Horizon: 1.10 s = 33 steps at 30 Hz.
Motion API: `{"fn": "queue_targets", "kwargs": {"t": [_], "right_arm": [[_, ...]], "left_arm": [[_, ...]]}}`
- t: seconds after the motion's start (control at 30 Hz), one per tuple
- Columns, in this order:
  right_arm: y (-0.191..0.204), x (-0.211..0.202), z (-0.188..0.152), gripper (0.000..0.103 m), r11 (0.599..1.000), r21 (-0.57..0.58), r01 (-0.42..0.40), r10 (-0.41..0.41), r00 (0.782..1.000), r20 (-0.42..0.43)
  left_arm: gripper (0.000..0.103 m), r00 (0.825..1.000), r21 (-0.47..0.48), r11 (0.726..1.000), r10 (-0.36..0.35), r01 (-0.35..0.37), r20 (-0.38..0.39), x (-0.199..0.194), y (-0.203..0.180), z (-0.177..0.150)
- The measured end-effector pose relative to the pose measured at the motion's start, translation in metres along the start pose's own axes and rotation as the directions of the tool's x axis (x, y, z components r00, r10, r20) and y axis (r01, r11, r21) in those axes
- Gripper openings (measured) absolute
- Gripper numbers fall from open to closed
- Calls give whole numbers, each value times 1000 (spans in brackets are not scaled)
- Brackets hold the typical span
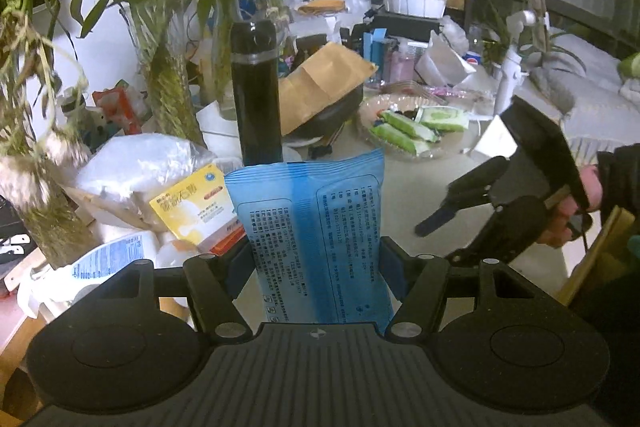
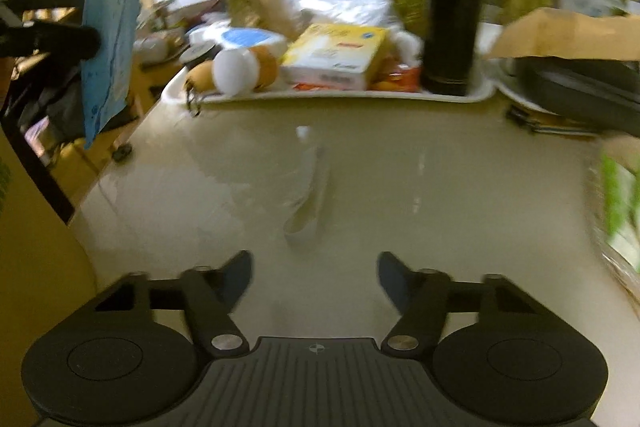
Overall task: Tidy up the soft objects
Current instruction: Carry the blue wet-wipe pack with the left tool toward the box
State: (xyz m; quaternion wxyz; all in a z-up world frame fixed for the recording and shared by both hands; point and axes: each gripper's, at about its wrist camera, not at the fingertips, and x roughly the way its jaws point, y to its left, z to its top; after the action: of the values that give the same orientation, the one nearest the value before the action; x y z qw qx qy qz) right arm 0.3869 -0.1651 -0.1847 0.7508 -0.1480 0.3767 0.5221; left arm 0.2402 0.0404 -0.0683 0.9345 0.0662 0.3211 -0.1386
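My left gripper (image 1: 315,261) is shut on a blue soft pack of wipes (image 1: 316,223), which stands upright between its pads. In the right wrist view the same blue pack (image 2: 110,39) hangs at the far left, off the table's edge. My right gripper (image 2: 314,267) is open over the bare cream tabletop (image 2: 360,187) with nothing between its fingers. The left wrist view shows the right gripper (image 1: 448,233) in a hand at the right. A white tray (image 2: 332,97) holds a yellow soft pack (image 2: 340,55) and round white and brown soft toys (image 2: 234,71).
A tall black bottle (image 1: 256,99) stands on the tray among vases of bamboo plants (image 1: 168,75). A glass plate (image 1: 368,143) with green packets and a brown paper bag (image 1: 320,83) lie beyond. A white plastic bag (image 1: 136,159) sits left. The table's left edge (image 2: 120,163) drops to wooden furniture.
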Motion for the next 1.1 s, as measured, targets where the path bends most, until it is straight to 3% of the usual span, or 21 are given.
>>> {"fn": "queue_targets", "kwargs": {"t": [0.33,0.4,0.43,0.47,0.5,0.8,0.97,1.1], "right_arm": [[10,41,8,63,997,-73,-2,5,999,38],[8,43,10,58,998,-59,10,-7,999,53],[8,44,11,46,998,-60,21,-18,998,57],[9,44,12,19,997,-62,38,-34,998,60],[8,44,12,4,997,-60,49,-46,997,59],[-3,-5,7,4,995,64,71,-77,992,100],[-2,-59,4,4,980,130,149,-165,979,119],[8,-114,6,4,952,200,230,-260,956,134]], "left_arm": [[64,1000,-68,997,-22,21,-7,14,11,-14],[64,1000,-70,997,-27,27,-8,16,12,-15],[64,1000,-68,997,-28,28,-8,17,11,-16],[64,999,-67,997,-31,31,-8,17,11,-16],[64,999,-66,997,-35,34,-7,18,11,-16],[64,1000,-52,998,-25,25,4,11,8,-15],[64,999,-8,1000,12,-12,49,-9,-2,-6],[64,995,66,998,1,-7,103,-37,-21,5]]}}
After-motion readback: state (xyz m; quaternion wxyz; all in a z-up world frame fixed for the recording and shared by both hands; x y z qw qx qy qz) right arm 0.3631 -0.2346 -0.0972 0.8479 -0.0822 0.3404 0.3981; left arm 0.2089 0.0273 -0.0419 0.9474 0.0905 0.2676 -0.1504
